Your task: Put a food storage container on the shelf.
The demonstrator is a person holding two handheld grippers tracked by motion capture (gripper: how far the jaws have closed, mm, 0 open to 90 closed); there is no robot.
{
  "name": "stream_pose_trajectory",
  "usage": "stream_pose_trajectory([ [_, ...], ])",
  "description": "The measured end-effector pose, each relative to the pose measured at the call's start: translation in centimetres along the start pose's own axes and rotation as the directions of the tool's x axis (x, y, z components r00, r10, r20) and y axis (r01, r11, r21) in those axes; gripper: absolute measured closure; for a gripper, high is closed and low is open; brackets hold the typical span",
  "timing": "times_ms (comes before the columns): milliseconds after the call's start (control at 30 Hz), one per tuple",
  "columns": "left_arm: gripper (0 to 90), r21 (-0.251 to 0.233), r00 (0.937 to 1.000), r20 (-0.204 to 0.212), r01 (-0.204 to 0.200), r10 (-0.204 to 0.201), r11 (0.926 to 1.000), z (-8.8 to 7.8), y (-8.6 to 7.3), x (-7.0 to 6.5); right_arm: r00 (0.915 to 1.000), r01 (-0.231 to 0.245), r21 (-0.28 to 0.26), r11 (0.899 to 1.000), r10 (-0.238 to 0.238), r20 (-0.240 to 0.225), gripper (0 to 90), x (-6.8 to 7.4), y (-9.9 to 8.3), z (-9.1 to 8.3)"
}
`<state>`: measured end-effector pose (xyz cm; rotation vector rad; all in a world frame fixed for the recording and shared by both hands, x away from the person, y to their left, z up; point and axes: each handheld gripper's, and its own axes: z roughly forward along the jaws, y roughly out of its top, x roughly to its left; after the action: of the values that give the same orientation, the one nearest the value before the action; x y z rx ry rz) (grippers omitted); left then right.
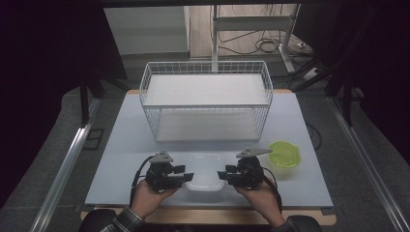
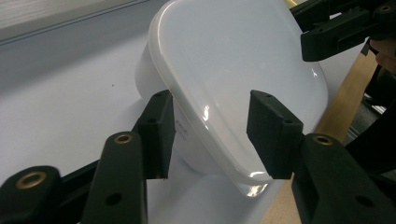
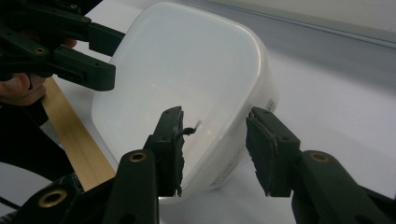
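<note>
**Two hand-held grippers clamped on a white container**

The left hand-held gripper (image 1: 187, 176) grips the left rim of the white container (image 1: 204, 171). In the left gripper view one pad sits under the rim against the side wall and the other pad (image 2: 273, 133) rests on the lid, so the jaws stand narrow, holding the rim edge. The right hand-held gripper (image 1: 223, 175) holds the opposite rim the same way: in the right gripper view its pads (image 3: 170, 142) straddle the edge of the container (image 3: 187, 88), one over the lid, one at the outer wall.

The container is rectangular with rounded corners, lid on, and lies between the two hands near the front edge of the pale surface (image 1: 130, 145). Whether it rests on the surface or is raised off it cannot be told.

A green bowl (image 1: 284, 153) stands just beside the right hand-held gripper, on its outer side. A white wire shelf rack (image 1: 207, 99) stands well behind, at the far half of the surface.
</note>
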<state>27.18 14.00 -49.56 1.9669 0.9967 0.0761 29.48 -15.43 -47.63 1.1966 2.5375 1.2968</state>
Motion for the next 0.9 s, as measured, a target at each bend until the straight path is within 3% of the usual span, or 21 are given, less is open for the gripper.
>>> stream_pose_trajectory([
  [333,57.0,-0.048,0.9979,-0.057,-0.031,0.029,0.9983,-0.2,-0.2,-0.5,0.9996,0.007,-0.032,0.999,-0.006,0.029,62.2,0.1,0.0,-0.1],
  [667,65.6,-0.064,0.9993,-0.034,0.012,-0.014,0.9979,-0.8,-0.7,-0.5,0.9998,-0.014,-0.064,0.998,0.015,0.014,67.0,0.3,-0.5,-0.4],
  [900,68.4,-0.053,0.9989,-0.037,0.026,-0.028,0.9983,-1.2,-1.1,-1.0,0.9984,-0.055,-0.047,0.997,0.054,-0.018,67.9,0.3,-1.1,-0.6],
])
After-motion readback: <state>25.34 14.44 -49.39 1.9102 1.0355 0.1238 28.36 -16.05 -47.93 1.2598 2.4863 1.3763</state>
